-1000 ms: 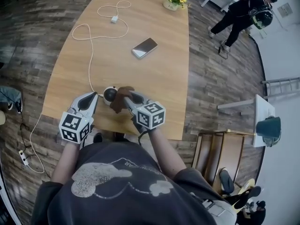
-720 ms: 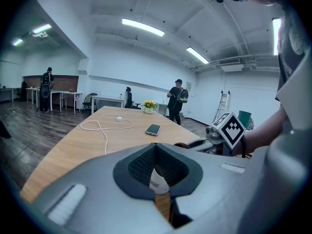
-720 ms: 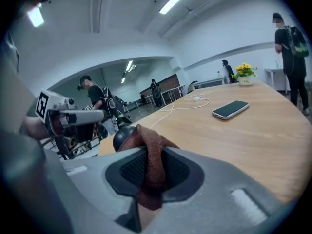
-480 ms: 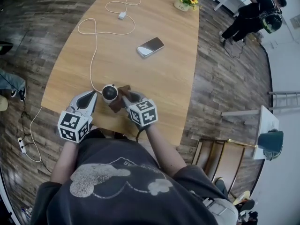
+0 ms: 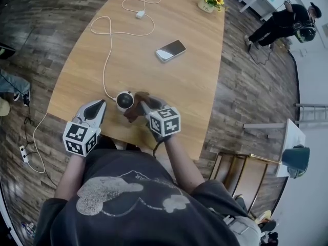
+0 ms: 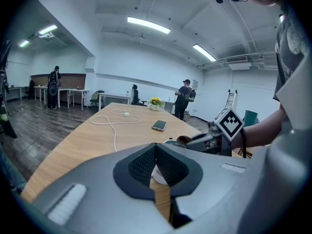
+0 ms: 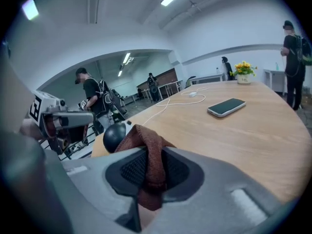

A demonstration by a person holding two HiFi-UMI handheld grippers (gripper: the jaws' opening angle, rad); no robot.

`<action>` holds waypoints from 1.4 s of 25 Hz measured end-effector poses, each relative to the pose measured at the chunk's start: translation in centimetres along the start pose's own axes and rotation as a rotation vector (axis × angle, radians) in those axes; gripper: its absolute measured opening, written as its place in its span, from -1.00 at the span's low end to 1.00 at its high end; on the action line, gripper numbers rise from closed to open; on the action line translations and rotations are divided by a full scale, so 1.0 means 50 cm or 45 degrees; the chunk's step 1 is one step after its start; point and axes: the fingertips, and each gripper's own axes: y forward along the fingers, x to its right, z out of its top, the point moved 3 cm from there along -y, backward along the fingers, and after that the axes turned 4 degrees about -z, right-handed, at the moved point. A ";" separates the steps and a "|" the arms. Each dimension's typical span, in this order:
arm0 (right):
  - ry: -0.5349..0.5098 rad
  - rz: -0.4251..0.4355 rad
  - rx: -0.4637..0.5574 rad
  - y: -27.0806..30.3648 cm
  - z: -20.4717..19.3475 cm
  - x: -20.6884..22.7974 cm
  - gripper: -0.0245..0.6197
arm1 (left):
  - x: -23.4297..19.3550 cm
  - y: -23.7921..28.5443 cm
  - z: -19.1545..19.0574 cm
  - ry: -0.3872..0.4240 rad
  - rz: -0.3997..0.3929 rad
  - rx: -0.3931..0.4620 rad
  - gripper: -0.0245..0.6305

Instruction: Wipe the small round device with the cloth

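Now, to the wiping itself. Note the right gripper (image 5: 145,105) clamped hard on the brown cloth (image 5: 134,110), with a fold pinched between the pads and the loose end bunched just ahead, low in the middle of the head view. Find the small round device (image 5: 124,100) on the near edge of the table (image 5: 169,86), lower centre of the frame: a dark dome in a pale ring. Cannot tell whether touched by the cloth on its right side or only nearly so. Note the left gripper (image 5: 101,106) just to the device's left, jaws together on nothing, only a sliver of pale base and wood seen beneath the pads.

Best done, judging from this, with the soft fold and not the hard jaw tips. Drag the bunched cloth over the dome in short arcs. Press lightly, for fear of sliding so light a thing across the smooth top. Brace it from the left with the closed left gripper set against the pale ring. Mind the white cable (image 5: 106,60) running from the device toward the upper left: risk of a snag there tugging the device round. Stay clear of the phone (image 5: 170,50), well apart, higher in the frame.
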 end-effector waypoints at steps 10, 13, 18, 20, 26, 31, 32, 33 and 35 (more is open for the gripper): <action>-0.056 -0.148 0.395 -0.127 0.237 -0.018 -0.76 | -0.056 0.023 0.043 0.037 -0.128 0.026 -0.87; -0.091 -0.131 0.448 -0.136 0.270 -0.050 -0.76 | -0.064 0.024 0.053 0.041 -0.150 0.037 -0.87; -0.067 -0.101 0.401 -0.111 0.252 -0.080 -0.76 | -0.085 0.015 0.052 0.037 -0.153 0.038 -0.87; -0.032 -0.096 0.341 -0.092 0.228 -0.079 -0.76 | -0.095 0.011 0.050 0.027 -0.146 0.037 -0.87; 0.028 -0.102 0.183 -0.052 0.156 -0.061 -0.76 | -0.120 0.001 0.038 -0.007 -0.124 0.030 -0.87; 0.053 -0.072 0.044 -0.022 0.101 -0.043 -0.76 | -0.130 -0.007 0.031 -0.024 -0.105 0.026 -0.87; 0.056 -0.071 0.024 -0.015 0.092 -0.038 -0.76 | -0.131 -0.008 0.029 -0.026 -0.103 0.024 -0.87; 0.054 -0.075 0.004 -0.009 0.082 -0.032 -0.76 | -0.131 -0.008 0.027 -0.027 -0.100 0.021 -0.87; 0.015 -0.095 -0.050 0.004 0.062 -0.020 -0.76 | -0.133 -0.008 0.025 -0.029 -0.096 0.016 -0.87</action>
